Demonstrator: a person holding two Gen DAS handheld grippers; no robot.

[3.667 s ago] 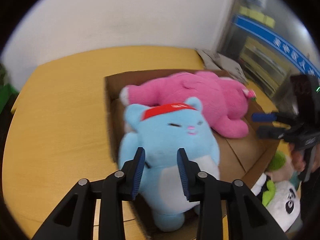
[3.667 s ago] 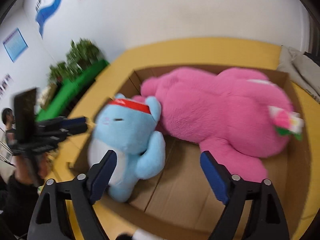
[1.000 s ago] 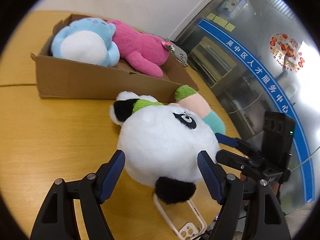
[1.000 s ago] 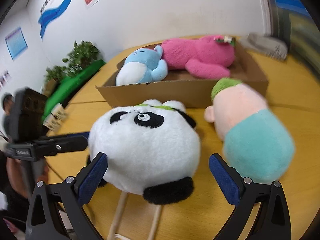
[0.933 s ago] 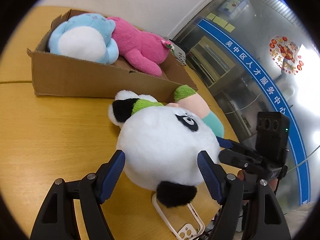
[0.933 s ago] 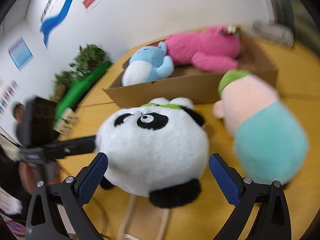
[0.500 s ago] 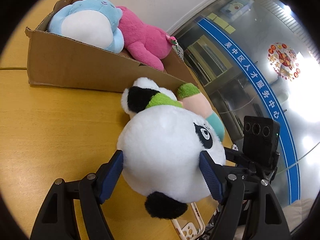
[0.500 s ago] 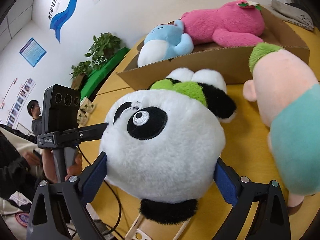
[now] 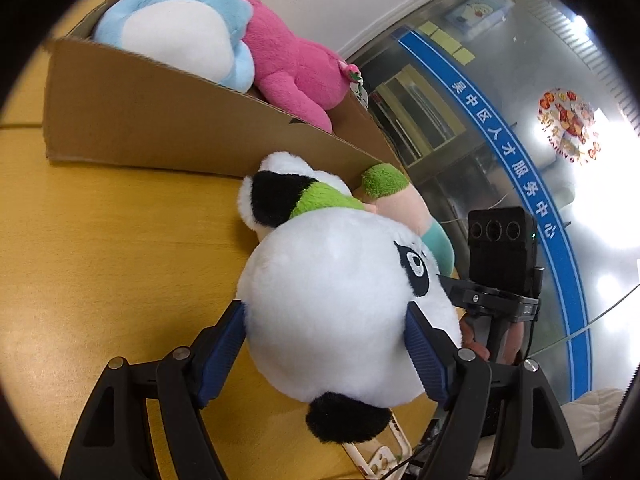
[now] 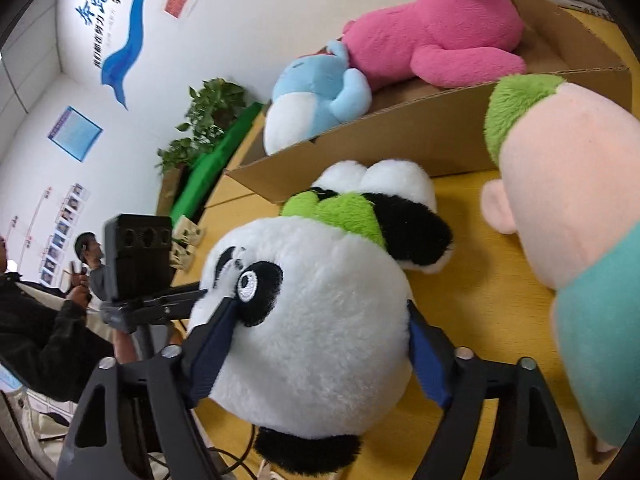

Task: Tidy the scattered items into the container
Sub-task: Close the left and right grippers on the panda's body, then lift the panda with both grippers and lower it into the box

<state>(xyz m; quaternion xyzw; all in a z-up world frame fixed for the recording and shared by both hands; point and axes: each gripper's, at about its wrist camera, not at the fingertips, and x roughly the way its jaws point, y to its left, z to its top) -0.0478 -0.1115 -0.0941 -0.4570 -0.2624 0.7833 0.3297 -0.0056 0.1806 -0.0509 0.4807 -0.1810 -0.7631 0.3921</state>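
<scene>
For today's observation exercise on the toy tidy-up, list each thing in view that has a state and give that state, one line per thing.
Panda plush: on the table, outside the box, squeezed by both grippers.
Left gripper: pads pressing the panda's sides.
Right gripper: closing on the panda, pads against it.
Cardboard box: open-topped.
Blue plush: lying in the box.
Pink plush: lying in the box.
Green-haired doll: on the table, outside the box.

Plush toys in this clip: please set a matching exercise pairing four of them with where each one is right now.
Things:
1. round white and black panda plush
2. blue and white plush
3. large pink plush
4. peach plush with green top and teal body

Places:
A. on the yellow table, outside the cardboard box
B. between both grippers' fingers
C. in the box, at its end nearer the plants
D. in the box, at its other end

Pairs: 1-B, 2-C, 3-D, 4-A
</scene>
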